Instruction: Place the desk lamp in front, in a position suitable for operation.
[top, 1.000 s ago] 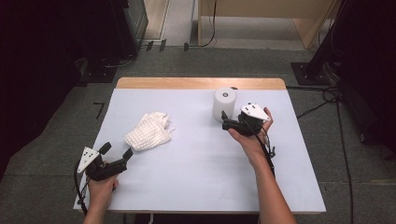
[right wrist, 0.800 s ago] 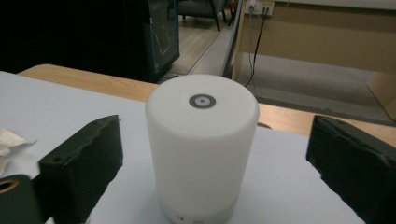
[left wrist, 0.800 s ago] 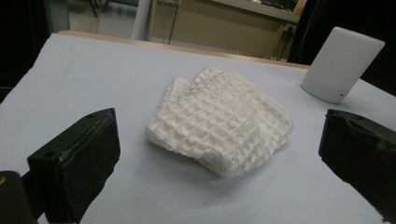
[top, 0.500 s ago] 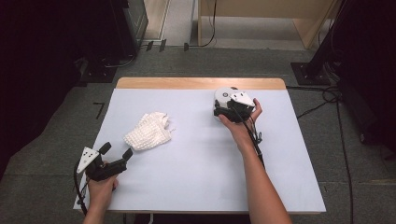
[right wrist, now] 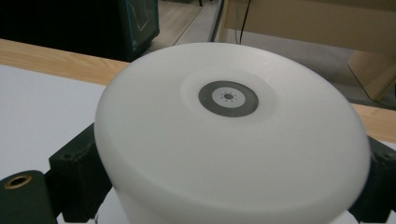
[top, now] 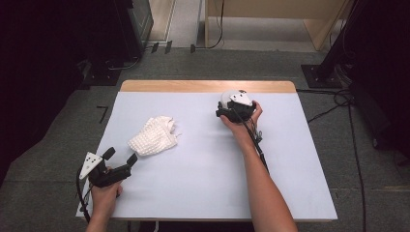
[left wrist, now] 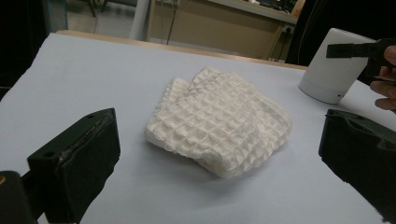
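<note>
A white cylindrical lamp [top: 225, 98] stands upright at the back right of the white table [top: 208, 174]. My right gripper [top: 231, 102] straddles it from the near side. In the right gripper view the lamp's domed top [right wrist: 229, 140] with its grey button sits between the black jaws, which have just been closing and rest against its sides. A folded white waffle cloth [top: 153, 136] lies left of centre. My left gripper [top: 121, 155] rests open near the front left corner and points at the cloth [left wrist: 219, 121], apart from it. The lamp [left wrist: 329, 65] shows beyond the cloth.
A wooden strip [top: 208, 86] borders the table's far edge. Grey carpet surrounds the table, with cables [top: 348, 101] and dark equipment at the right. Bare table surface lies between the cloth and the lamp and along the front.
My right hand has moved left and away from the person, from beside the lamp to over it, so its jaws now flank the lamp. The left gripper and the cloth have stayed put.
</note>
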`<state>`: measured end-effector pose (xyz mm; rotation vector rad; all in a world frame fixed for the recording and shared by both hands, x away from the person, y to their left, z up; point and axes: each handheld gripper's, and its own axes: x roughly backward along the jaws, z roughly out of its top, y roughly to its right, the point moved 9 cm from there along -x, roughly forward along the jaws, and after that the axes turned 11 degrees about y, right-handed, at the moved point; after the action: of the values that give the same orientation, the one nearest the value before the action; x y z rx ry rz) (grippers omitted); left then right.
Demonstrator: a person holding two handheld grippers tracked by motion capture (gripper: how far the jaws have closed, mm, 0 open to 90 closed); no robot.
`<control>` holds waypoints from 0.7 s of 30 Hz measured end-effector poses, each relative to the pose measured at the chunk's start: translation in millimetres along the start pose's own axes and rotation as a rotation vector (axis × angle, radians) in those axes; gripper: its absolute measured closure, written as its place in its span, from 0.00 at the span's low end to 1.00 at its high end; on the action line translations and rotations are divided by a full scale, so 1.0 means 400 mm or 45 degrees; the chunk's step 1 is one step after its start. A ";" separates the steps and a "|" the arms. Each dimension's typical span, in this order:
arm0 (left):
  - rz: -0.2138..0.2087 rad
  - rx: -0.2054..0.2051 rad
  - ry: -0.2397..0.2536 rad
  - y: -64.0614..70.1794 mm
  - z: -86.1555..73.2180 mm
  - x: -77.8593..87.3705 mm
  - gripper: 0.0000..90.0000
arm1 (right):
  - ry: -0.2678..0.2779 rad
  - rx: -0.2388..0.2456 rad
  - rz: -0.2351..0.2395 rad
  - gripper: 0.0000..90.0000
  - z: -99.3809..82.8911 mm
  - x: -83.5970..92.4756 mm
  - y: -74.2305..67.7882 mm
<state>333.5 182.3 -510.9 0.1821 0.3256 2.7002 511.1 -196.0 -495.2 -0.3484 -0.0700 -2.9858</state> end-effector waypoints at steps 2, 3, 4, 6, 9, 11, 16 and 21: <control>-0.001 0.001 -0.001 0.000 0.000 0.000 0.00 | -0.005 0.011 -0.025 0.09 0.003 0.011 -0.006; -0.001 0.001 -0.001 0.000 0.000 0.000 0.00 | -0.001 0.026 -0.028 0.09 0.007 0.020 -0.013; 0.000 0.001 -0.002 0.000 0.000 0.000 0.00 | 0.005 0.029 -0.018 0.09 0.013 0.031 -0.024; 0.000 -0.001 -0.003 0.000 0.000 -0.001 0.00 | 0.020 0.017 0.010 0.09 0.027 0.058 -0.053; 0.002 -0.007 -0.004 0.002 -0.001 -0.001 0.00 | 0.038 0.012 0.027 0.09 0.043 0.105 -0.098; 0.002 -0.008 -0.003 0.004 -0.001 -0.002 0.00 | 0.041 0.002 0.036 0.09 0.048 0.134 -0.125; 0.002 -0.007 -0.002 0.004 -0.001 -0.001 0.00 | 0.039 -0.008 0.073 0.09 0.050 0.200 -0.189; 0.003 -0.004 -0.003 0.002 -0.001 -0.001 0.00 | 0.033 0.010 0.113 0.09 0.041 0.250 -0.247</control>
<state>333.3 181.3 -511.0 0.1850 0.3211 2.7027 404.9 -110.1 -459.1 -0.3035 -0.0623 -2.9008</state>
